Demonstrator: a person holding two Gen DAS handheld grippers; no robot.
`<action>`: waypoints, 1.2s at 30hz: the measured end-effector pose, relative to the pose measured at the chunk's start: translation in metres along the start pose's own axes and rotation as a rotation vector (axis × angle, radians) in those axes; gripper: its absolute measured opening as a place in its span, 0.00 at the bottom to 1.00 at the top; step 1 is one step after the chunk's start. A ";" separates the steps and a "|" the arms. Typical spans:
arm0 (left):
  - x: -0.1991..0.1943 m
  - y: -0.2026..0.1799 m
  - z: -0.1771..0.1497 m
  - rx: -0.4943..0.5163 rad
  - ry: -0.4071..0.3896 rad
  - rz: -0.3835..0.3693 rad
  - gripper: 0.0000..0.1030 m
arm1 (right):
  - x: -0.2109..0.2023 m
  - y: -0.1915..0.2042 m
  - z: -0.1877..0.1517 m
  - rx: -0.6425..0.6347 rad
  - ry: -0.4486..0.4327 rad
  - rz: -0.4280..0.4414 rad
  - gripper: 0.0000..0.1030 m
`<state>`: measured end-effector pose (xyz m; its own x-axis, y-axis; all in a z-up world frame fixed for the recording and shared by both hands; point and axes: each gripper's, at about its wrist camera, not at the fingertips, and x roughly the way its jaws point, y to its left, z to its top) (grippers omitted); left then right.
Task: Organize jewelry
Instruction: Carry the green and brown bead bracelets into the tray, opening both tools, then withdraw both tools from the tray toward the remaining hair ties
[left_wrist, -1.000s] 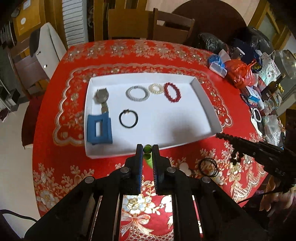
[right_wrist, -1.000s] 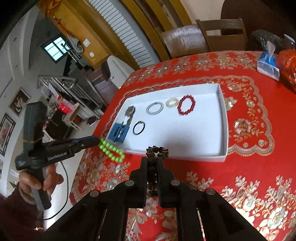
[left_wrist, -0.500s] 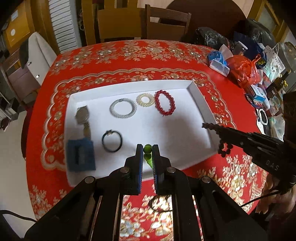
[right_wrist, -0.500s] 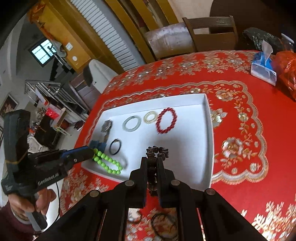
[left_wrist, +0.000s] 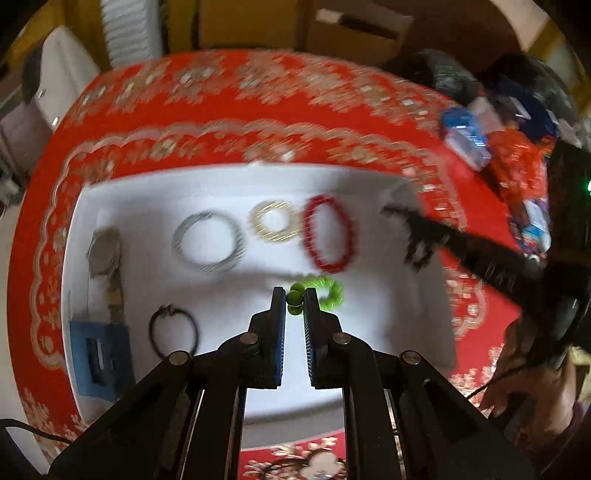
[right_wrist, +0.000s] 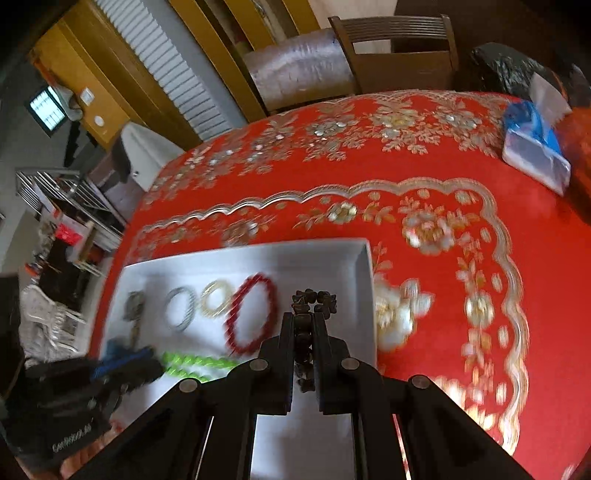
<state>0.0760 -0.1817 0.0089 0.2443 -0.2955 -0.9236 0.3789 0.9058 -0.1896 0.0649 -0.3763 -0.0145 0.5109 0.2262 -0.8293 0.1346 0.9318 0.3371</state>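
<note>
Both tools have swung in over the tray (left_wrist: 110, 192) since a second ago — my left tool (left_wrist: 294, 295) pinches the green beads (left_wrist: 325, 291) just above the tray floor, my right tool (right_wrist: 303, 317) grips the dark bracelet (right_wrist: 314, 298) beside the red one (right_wrist: 251, 317).

Left wrist view is motion-blurred throughout: the tablecloth pattern on the tabletop (left_wrist: 229, 92) is smeared, and bead detail on the red bracelet (left_wrist: 328, 236) cannot be resolved. The left tool (left_wrist: 294, 297) covers part of the green bracelet (left_wrist: 325, 293). The white tray (left_wrist: 413, 332) has its near edge hidden behind the tool frame. In the right wrist view, the dark bracelet (right_wrist: 314, 299) is partly concealed between the right tool (right_wrist: 303, 321) fingers.
</note>
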 end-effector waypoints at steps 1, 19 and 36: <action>0.005 0.007 -0.002 -0.018 0.014 0.015 0.08 | 0.009 -0.001 0.003 0.001 0.012 0.007 0.08; 0.007 0.033 -0.017 -0.101 0.034 0.085 0.42 | -0.017 -0.018 -0.017 0.073 0.004 0.047 0.36; -0.040 0.035 -0.077 -0.075 -0.052 0.158 0.42 | -0.067 0.034 -0.105 0.020 -0.002 0.015 0.43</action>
<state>0.0111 -0.1153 0.0137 0.3418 -0.1610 -0.9259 0.2651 0.9617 -0.0694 -0.0541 -0.3297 0.0056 0.5150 0.2390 -0.8232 0.1440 0.9226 0.3580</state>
